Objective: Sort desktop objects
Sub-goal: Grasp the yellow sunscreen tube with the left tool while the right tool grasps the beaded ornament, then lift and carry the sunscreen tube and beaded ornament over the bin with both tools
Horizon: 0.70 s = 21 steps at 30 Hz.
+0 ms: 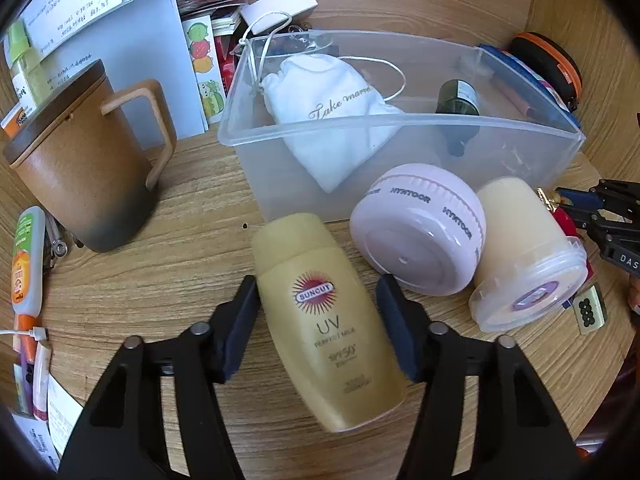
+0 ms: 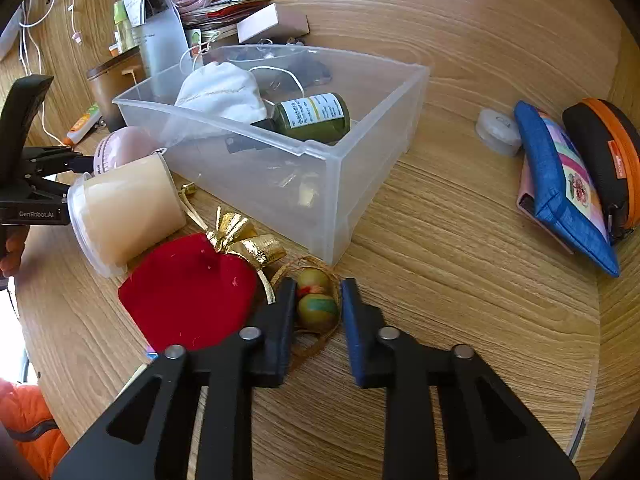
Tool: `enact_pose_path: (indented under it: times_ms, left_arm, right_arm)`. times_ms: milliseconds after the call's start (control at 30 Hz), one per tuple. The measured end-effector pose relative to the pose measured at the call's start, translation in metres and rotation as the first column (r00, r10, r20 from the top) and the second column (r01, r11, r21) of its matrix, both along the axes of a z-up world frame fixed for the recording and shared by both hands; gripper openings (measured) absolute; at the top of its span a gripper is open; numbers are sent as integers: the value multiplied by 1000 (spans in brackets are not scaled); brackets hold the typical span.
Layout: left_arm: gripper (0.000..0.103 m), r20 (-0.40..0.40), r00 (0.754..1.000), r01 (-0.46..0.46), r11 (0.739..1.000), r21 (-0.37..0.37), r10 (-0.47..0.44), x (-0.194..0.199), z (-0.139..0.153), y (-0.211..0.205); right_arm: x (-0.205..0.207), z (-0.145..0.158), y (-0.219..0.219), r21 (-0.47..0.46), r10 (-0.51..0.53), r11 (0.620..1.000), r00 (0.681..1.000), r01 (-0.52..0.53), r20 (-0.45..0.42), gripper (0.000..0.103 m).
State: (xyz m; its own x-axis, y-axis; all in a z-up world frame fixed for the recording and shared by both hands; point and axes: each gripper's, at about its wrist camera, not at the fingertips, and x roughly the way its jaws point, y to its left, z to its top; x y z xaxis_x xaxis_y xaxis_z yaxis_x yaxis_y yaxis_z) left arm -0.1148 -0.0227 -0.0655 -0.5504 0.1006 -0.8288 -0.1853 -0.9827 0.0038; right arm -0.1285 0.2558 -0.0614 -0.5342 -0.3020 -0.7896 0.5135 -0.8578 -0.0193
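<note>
A yellow SUNCUT sunscreen bottle (image 1: 328, 320) lies on the wooden desk between the pads of my left gripper (image 1: 318, 304); both pads touch its sides. A clear plastic bin (image 1: 400, 124) behind it holds a white drawstring pouch (image 1: 336, 104) and a green bottle (image 1: 456, 100). In the right wrist view, my right gripper (image 2: 318, 304) is open around a small gourd charm (image 2: 316, 300) on a jute cord; a gap shows beside the right pad. The bin (image 2: 372, 176), pouch (image 2: 224, 92) and green bottle (image 2: 316, 116) show there too.
A pink round case (image 1: 420, 232) and a cream jar (image 1: 524, 252) lie next to the sunscreen. A brown mug (image 1: 84, 160) stands left. A red pouch with gold ribbon (image 2: 192, 292), a blue pouch (image 2: 560, 188) and an orange-black case (image 2: 604, 160) lie near the bin.
</note>
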Motion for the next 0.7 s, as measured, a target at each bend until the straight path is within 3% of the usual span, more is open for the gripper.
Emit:
enact_pose_path:
  times_ms: [100, 433, 700]
  left_arm:
    - [49, 0, 1000, -4, 1000, 8, 4, 0, 1, -1]
    - [49, -36, 999, -36, 999, 29, 37, 21, 3, -15]
    - [48, -113, 993, -36, 997, 67, 44, 36, 30, -22]
  right_arm:
    - [0, 0, 2, -19, -13, 1000, 1000, 14, 11, 18]
    - [14, 32, 16, -79, -63, 995, 996, 59, -60, 18]
    - [23, 66, 15, -94, -61, 994, 989, 48, -138, 18]
